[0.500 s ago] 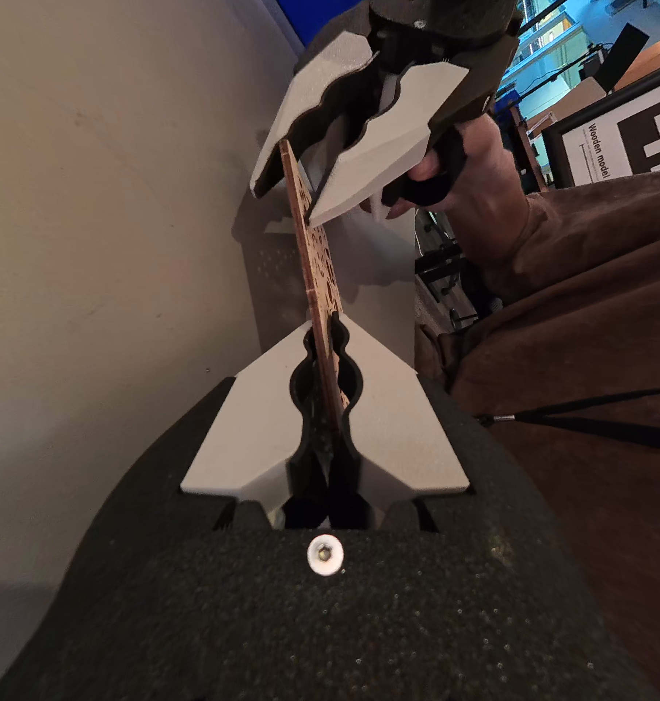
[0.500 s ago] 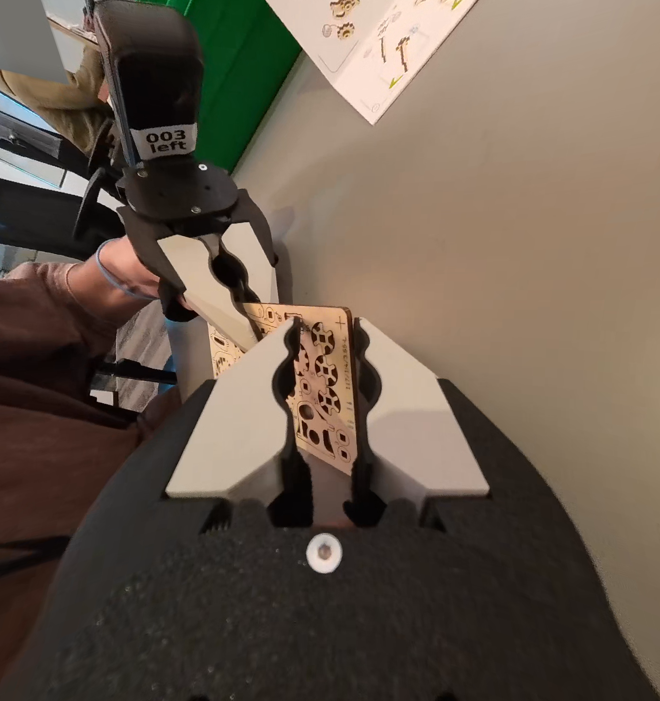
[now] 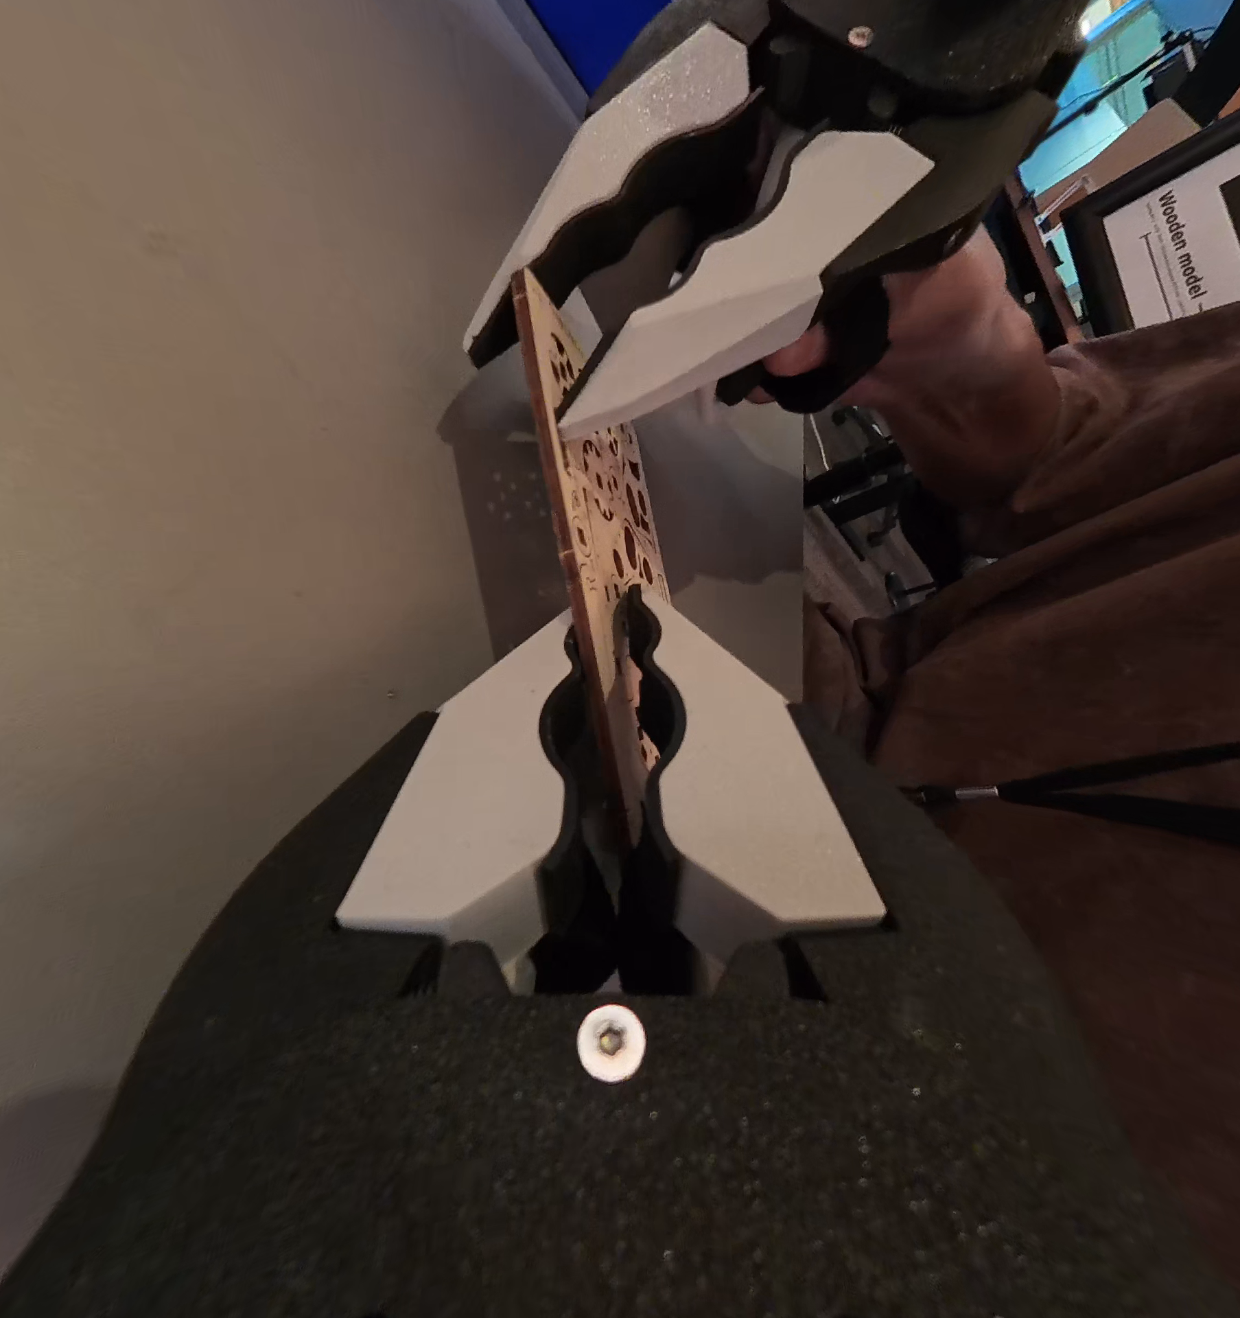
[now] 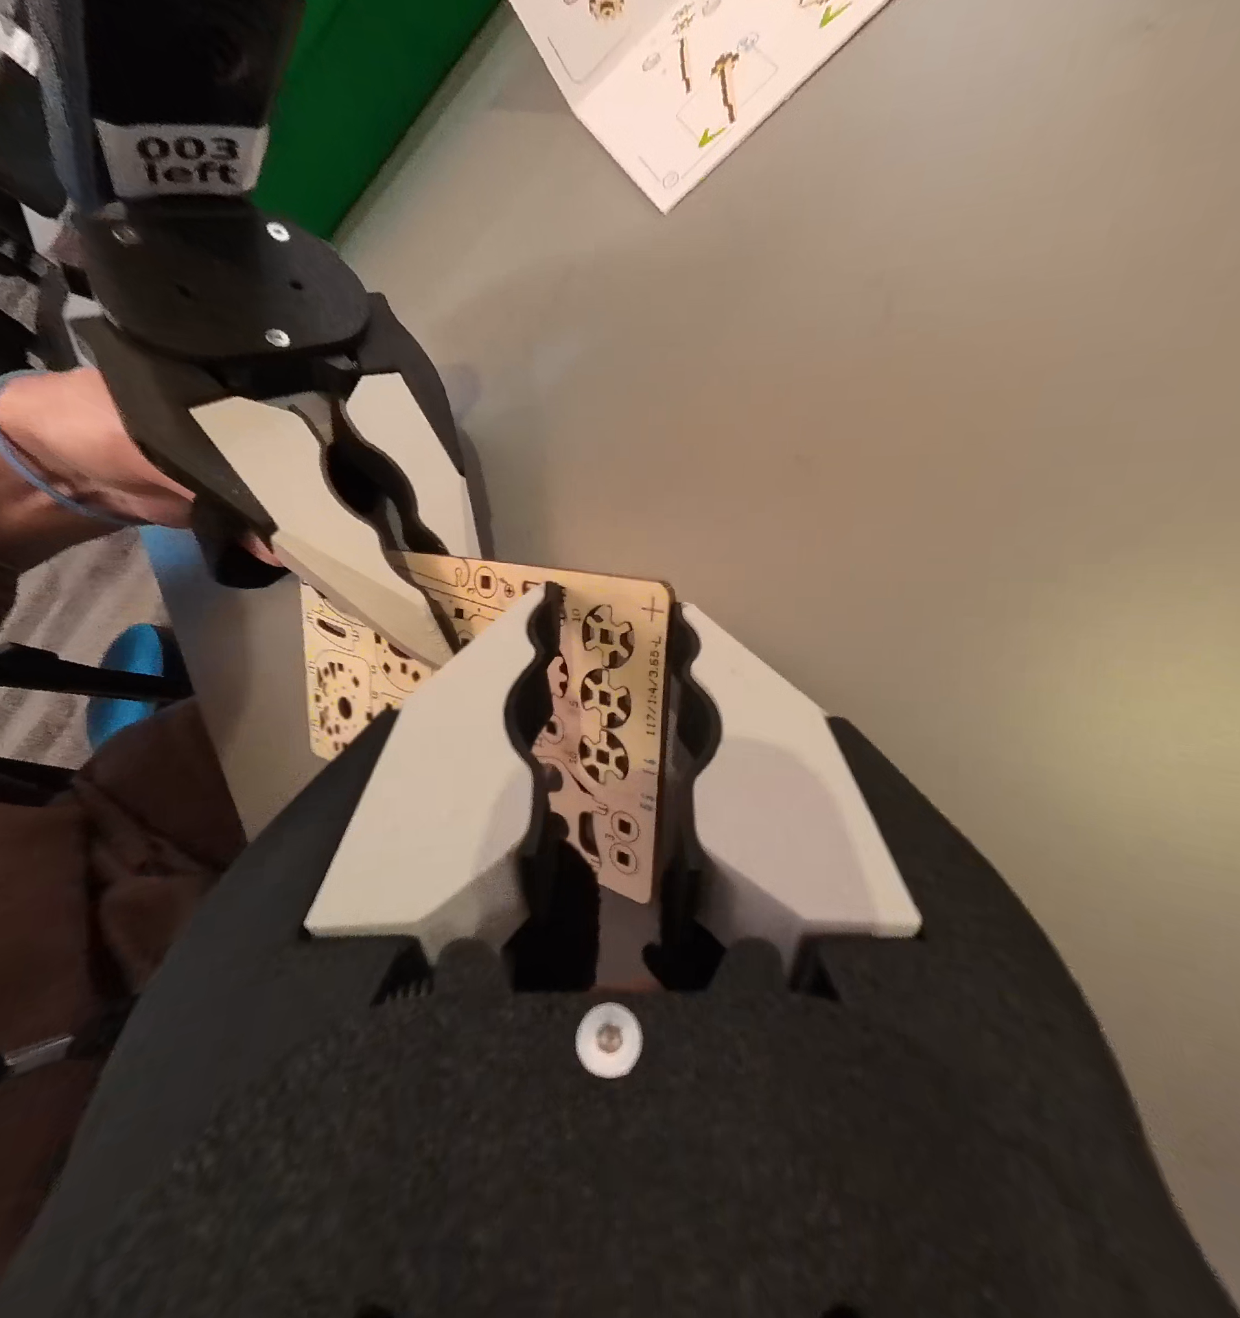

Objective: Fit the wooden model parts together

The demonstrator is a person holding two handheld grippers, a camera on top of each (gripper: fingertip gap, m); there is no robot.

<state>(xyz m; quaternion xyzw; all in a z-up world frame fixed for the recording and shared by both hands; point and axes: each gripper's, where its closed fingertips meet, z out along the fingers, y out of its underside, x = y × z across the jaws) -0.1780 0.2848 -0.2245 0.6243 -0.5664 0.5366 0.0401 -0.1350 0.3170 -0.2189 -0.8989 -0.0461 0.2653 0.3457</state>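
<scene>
A thin laser-cut wooden sheet (image 3: 602, 513) with several part outlines stands on edge above the grey table (image 3: 210, 428). My left gripper (image 3: 602, 620) is shut on its near end. The sheet's face shows in the right wrist view (image 4: 617, 706). My right gripper (image 4: 613, 603) is open and its fingers straddle the sheet's end with a gap on each side. In the left wrist view the right gripper (image 3: 524, 385) comes down from above over the sheet's far top corner. In the right wrist view the left gripper (image 4: 453, 606) clamps the sheet from the upper left.
A printed instruction sheet (image 4: 709, 85) lies on the grey table (image 4: 959, 499) at the far side. A green panel (image 4: 360, 107) stands behind. A framed sign (image 3: 1173, 235) stands at the right. A person's hand (image 3: 973, 399) and brown sleeve (image 3: 1101, 570) are close on the right. Spacing between my two grippers at the tips: around 6 centimetres.
The two grippers have come closer together. The sheet has turned slightly, so more of its face shows in the left wrist view. Both jaws stand as before.
</scene>
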